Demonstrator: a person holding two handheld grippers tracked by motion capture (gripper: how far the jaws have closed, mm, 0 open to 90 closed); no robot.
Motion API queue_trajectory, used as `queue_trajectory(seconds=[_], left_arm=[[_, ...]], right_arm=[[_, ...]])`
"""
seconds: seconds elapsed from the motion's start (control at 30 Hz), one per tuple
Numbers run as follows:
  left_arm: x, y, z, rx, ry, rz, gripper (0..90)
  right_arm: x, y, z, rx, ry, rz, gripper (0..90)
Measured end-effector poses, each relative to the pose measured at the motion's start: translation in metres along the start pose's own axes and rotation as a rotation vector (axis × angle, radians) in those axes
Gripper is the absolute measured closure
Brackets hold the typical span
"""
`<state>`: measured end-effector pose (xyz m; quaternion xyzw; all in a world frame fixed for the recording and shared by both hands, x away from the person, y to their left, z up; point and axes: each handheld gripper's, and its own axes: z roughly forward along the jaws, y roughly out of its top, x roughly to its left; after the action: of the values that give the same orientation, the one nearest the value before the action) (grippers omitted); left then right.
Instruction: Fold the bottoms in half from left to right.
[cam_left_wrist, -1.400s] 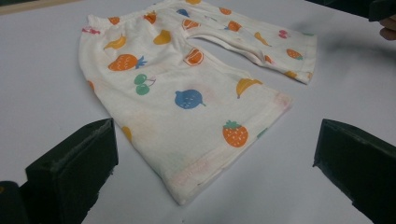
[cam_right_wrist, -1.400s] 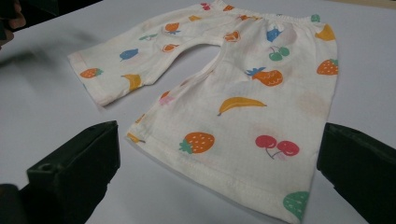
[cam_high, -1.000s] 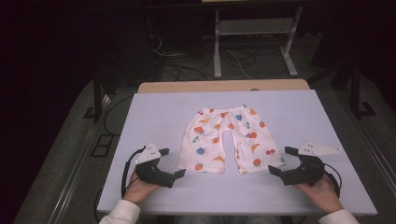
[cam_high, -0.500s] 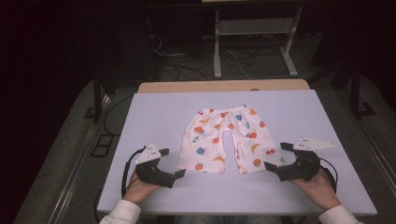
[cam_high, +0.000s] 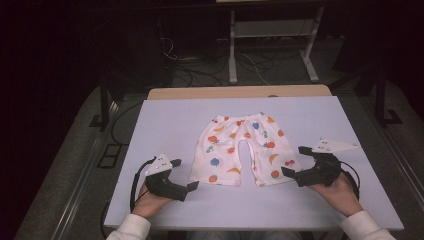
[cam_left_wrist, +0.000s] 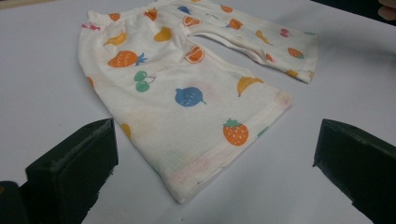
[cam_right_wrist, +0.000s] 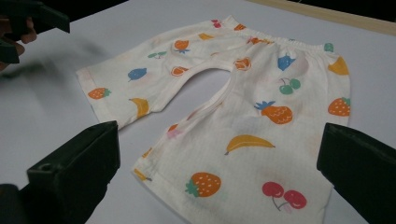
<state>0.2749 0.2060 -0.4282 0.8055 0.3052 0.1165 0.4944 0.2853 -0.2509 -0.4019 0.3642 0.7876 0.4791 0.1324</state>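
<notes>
- Small pair of shorts (cam_high: 242, 149), cream with a fruit print, lies flat in the middle of the pale table (cam_high: 170, 120); waistband at the far side, both leg hems toward the person
- Legs spread apart in an inverted V, bare table showing between them
- Left gripper (cam_high: 186, 186) rests low on the table near the front edge, just off the hem of the left leg; jaws spread wide, nothing between them, not touching the cloth
- Left gripper view: black jaws stand at either side of the picture, the leg hem (cam_left_wrist: 219, 163) lies between and ahead of them, cloth flat, stitched edge visible
- Right gripper (cam_high: 292, 161) sits at the outer corner of the right leg's hem, close beside the fabric; contact cannot be told from the high view
- Right gripper view: jaws parted wide, the hem corner with its cherry print (cam_right_wrist: 285, 196) lying between them; grips nothing
- Same view shows the other gripper (cam_right_wrist: 32, 21) far off at top left, blurred
- A hand (cam_high: 336, 190) holds the right gripper from behind; a white sleeve (cam_high: 367, 227) at the bottom edge
</notes>
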Motion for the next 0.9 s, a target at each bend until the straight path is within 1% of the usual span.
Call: queue_trajectory(seconds=[0.17,0.2,0.37,0.63,0.9], left_arm=[[0.0,0.0,0.0,0.0,0.001,-0.001,0.0],[0.0,0.0,0.0,0.0,0.0,-0.001,0.0],[0.0,0.0,0.0,-0.001,0.0,0.0,0.0],[0.0,0.0,0.0,0.0,0.0,0.0,0.0],[0.0,0.0,0.0,0.0,0.0,0.001,0.0]], right_arm=[[-0.001,0.006,0.002,0.0,0.007,-0.005,0.0],[-0.001,0.009,0.004,0.003,0.008,-0.01,0.0],[-0.002,0.015,0.008,0.008,0.004,-0.024,0.0],[-0.007,0.021,0.017,0.02,0.0,-0.023,0.0],[-0.008,0.03,0.023,0.025,0.001,-0.029,0.0]])
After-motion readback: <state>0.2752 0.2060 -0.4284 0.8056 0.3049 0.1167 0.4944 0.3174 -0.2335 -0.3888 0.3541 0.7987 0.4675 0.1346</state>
